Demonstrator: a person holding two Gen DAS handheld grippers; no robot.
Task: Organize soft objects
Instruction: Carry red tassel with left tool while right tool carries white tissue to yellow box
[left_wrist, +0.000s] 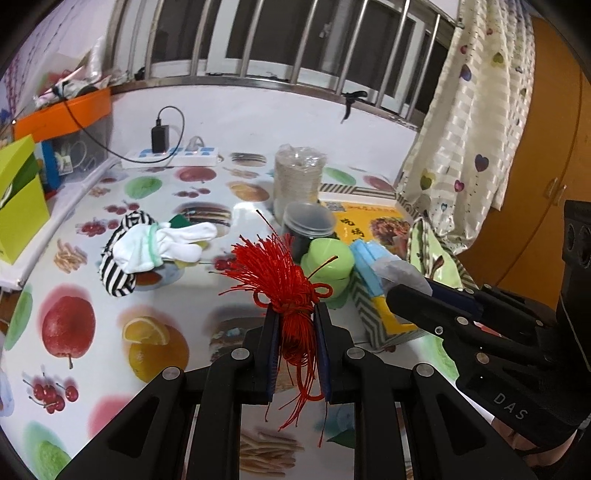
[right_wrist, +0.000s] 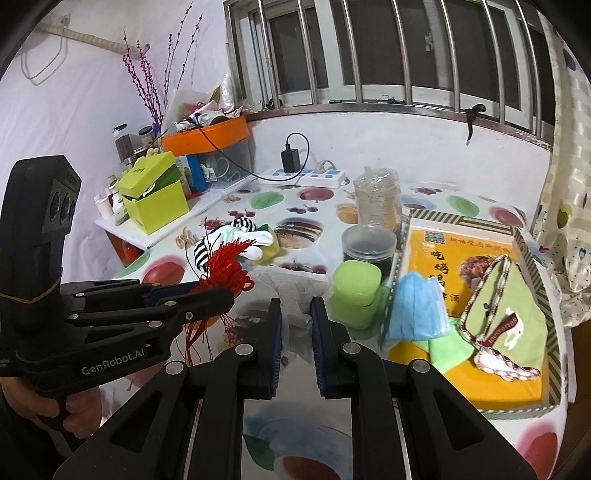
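My left gripper (left_wrist: 295, 314) is shut on a red tassel (left_wrist: 280, 273) and holds it above the fruit-print table; the tassel also shows in the right wrist view (right_wrist: 225, 269). My right gripper (right_wrist: 295, 306) is shut on a thin white tissue (right_wrist: 295, 288), seen in the left wrist view as a pale sheet (left_wrist: 399, 269) at its tip. A pile of a striped sock (left_wrist: 114, 273) and white socks (left_wrist: 166, 243) lies at mid-table. A shallow box (right_wrist: 554, 332) at the right holds a blue face mask (right_wrist: 417, 310), green cloths (right_wrist: 517, 314) and a beaded strap.
A green plastic container (right_wrist: 354, 291), a dark lidded jar (right_wrist: 369, 243) and a stack of clear lids (right_wrist: 378, 199) stand beside the box. A lime-green box (right_wrist: 155, 199), an orange-lidded bin (right_wrist: 210, 136) and a power strip (right_wrist: 306, 177) line the back. A curtain (left_wrist: 472, 147) hangs at the right.
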